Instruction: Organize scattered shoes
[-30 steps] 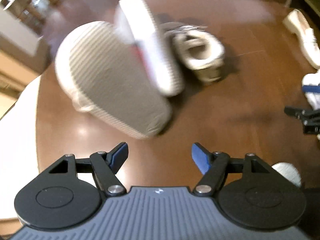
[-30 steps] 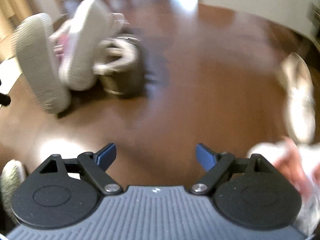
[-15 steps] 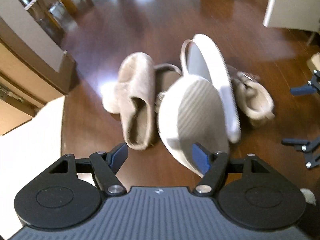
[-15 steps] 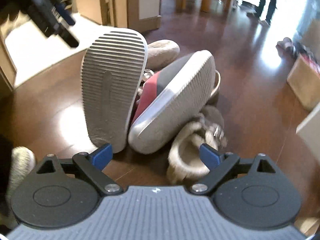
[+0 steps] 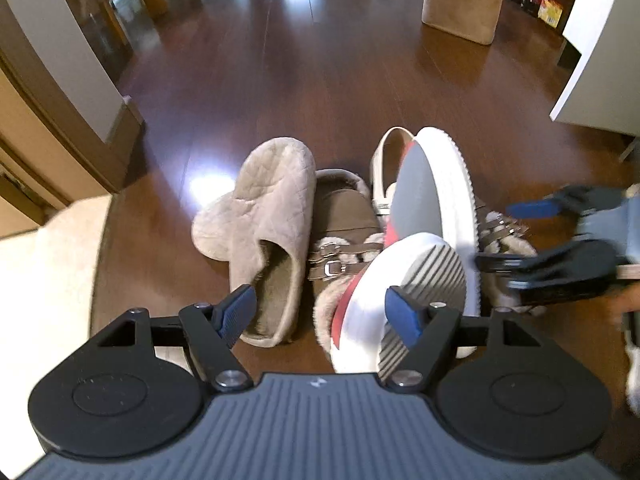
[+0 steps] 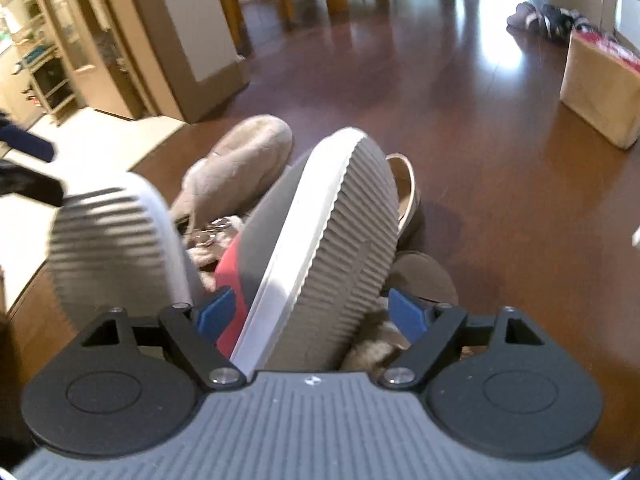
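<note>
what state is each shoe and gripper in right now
left gripper: open, holding nothing
right gripper: open, jaws either side of the far sneaker
near sneaker: tipped up, ribbed sole showing
far sneaker: on its side, leaning on the pile
beige slipper: upright on the floor
fur-lined buckle shoe: upright, partly under the sneakers

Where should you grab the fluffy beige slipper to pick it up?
Probably by the heel-end rim of the beige slipper. It lies flat with its opening towards the left gripper, so one finger could slip inside and one outside, coming in from the near side.
</note>
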{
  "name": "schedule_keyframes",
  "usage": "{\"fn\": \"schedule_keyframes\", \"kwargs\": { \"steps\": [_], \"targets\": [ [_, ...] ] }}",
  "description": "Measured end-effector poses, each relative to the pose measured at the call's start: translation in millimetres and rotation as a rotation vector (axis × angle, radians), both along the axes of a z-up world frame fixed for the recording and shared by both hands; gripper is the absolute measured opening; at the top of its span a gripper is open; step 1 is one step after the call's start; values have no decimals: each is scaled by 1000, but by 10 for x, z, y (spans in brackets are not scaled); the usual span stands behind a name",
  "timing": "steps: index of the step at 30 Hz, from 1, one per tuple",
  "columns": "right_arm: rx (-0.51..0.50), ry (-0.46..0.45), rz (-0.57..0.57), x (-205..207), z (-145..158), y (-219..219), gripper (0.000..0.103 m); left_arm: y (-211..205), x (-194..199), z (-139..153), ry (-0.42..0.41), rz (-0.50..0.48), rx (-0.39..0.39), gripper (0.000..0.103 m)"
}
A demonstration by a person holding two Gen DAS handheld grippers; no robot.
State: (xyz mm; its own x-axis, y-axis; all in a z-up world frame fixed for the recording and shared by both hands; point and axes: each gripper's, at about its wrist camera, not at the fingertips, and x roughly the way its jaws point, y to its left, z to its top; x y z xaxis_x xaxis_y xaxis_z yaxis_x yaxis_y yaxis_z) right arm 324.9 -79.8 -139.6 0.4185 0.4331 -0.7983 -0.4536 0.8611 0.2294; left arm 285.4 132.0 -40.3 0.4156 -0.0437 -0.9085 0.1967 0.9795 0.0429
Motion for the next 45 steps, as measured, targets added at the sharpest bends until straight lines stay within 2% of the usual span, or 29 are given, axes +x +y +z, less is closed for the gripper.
{"fn": "schedule_keyframes", "kwargs": {
  "steps": [1, 4, 6, 7, 10, 13, 14, 16, 20, 22, 25, 26, 30, 31, 33, 34, 37, 39, 43, 45],
  "targets": [
    [30, 33, -5, 45, -106, 6, 50, 6, 10, 6, 1, 5, -2, 74],
    [38, 13, 41, -74, -221, 76, 48, 5, 52, 52, -23, 15, 14, 74],
    [-19, -38, 148, -265, -230, 152, 48, -13, 118, 78, -34, 15, 15, 74],
    [-43, -39, 204, -351, -240, 182, 39, -44, 210, 92, -43, 14, 23, 74],
    [-59, 38, 313, -587, -386, 225, 9, -166, 473, 80, -63, 4, 61, 75],
    [-60, 68, 288, -820, -500, 134, 17, -443, 940, -62, -79, -49, 115, 79],
    [-60, 76, 277, -897, -537, 101, 29, -588, 1169, -169, -81, -78, 139, 79],
    [-35, 83, 240, -973, -547, -74, 47, -794, 1466, -362, -72, -120, 164, 78],
    [21, 95, 162, -1103, -551, -450, 60, -1134, 2074, -973, 9, -168, 141, 77],
    [49, 100, 123, -1167, -553, -639, 61, -1248, 2230, -1261, 51, -198, 131, 77],
    [65, 125, 31, -1102, -650, -892, 62, -1384, 2373, -1692, 90, -256, 183, 73],
    [67, 132, 1, -1081, -684, -973, 63, -1405, 2440, -1858, 122, -271, 184, 77],
    [59, 152, -76, -1052, -736, -1170, 63, -1403, 2624, -2188, 199, -279, 136, 60],
    [57, 156, -94, -1045, -748, -1218, 63, -1388, 2648, -2227, 207, -283, 104, 55],
    [52, 166, -131, -1033, -772, -1313, 63, -1343, 2687, -2219, 216, -279, 6, 20],
    [55, 169, -144, -1025, -779, -1349, 63, -1331, 2693, -2216, 229, -269, -21, 7],
    [47, 145, -157, -997, -769, -1390, 62, -1349, 2581, -2136, 187, -283, -19, 5],
    [48, 116, -161, -992, -718, -1413, 62, -1302, 2492, -1990, 140, -265, -65, 5],
    [51, 45, -189, -969, -604, -1409, 62, -1240, 2361, -1532, -28, -254, -74, 5],
    [61, 21, -215, -952, -542, -1445, 61, -1198, 2301, -1161, -143, -215, -86, 5]
  ]
}}
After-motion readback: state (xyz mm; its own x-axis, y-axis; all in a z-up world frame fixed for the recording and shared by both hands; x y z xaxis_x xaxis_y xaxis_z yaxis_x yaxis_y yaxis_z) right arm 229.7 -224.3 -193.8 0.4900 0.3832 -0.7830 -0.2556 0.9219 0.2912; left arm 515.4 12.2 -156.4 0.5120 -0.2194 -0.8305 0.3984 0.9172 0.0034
